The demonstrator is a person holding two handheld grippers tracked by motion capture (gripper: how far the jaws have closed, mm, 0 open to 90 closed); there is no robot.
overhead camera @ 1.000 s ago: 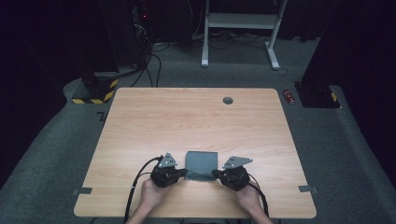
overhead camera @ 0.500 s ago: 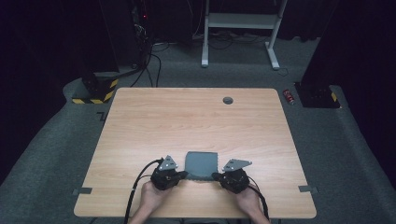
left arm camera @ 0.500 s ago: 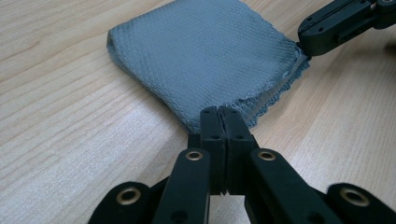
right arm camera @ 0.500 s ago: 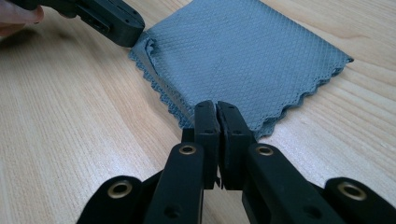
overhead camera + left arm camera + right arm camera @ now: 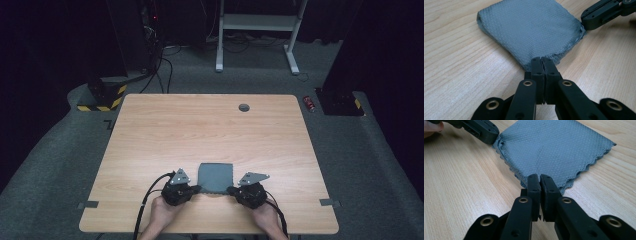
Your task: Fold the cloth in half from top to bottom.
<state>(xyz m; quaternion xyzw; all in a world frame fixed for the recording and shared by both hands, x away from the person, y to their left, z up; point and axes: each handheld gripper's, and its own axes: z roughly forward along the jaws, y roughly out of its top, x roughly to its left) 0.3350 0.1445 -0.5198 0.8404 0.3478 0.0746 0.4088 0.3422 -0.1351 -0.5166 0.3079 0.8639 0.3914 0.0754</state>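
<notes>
My left tongs [image 5: 541,60] and right tongs [image 5: 540,177] are each clamped on a near corner of the folded grey cloth [image 5: 216,177], lying low at centre on the surface [image 5: 210,130], so I judge another fold remains.

Cloth corners [image 5: 541,58] hidden between jaws

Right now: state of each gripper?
Left gripper: shut on the near left corner of the grey cloth.
Right gripper: shut on the cloth's near right corner.
</notes>
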